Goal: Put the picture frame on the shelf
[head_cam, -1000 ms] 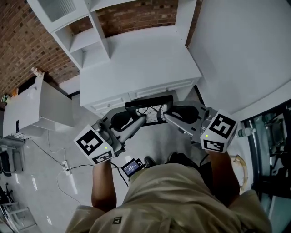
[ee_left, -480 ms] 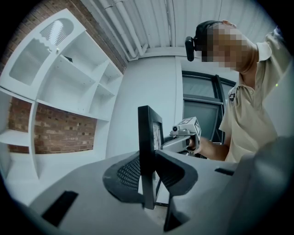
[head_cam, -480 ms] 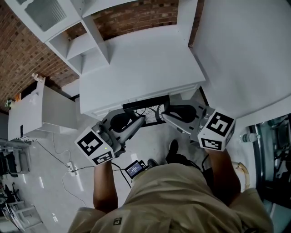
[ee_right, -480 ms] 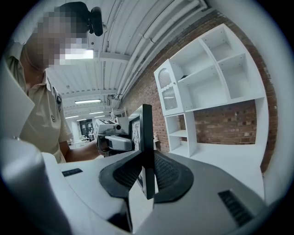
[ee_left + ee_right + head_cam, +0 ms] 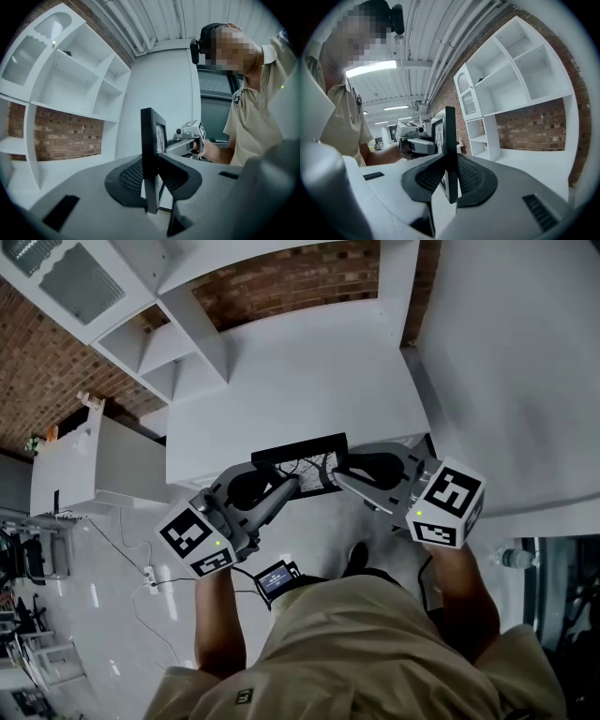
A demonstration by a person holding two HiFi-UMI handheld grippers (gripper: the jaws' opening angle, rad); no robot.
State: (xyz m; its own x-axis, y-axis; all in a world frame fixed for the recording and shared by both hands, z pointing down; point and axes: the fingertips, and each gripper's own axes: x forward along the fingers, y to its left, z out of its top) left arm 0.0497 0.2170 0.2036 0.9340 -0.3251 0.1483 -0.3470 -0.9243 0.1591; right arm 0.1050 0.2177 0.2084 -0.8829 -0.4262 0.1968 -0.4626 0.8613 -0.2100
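Observation:
A black picture frame [image 5: 305,465] with a branch print hangs in the air between both grippers, just at the front edge of the white shelf unit's wide counter [image 5: 291,381]. My left gripper [image 5: 292,486] is shut on the frame's left edge; in the left gripper view the frame [image 5: 151,154] stands edge-on between the pads. My right gripper [image 5: 337,476] is shut on its right edge, and the right gripper view shows the frame [image 5: 450,150] clamped the same way. Each gripper view also shows the other gripper [image 5: 190,138] [image 5: 415,138] across the frame.
White shelf compartments [image 5: 178,338] rise at the counter's back left against a brick wall [image 5: 291,277]. A white wall [image 5: 511,362] stands to the right. A white cabinet [image 5: 89,465] sits left. A cable and power strip [image 5: 145,573] lie on the floor.
Both grippers have carried the frame forward and up, from in front of the unit's drawers to the counter's front edge. The grip on the frame is unchanged.

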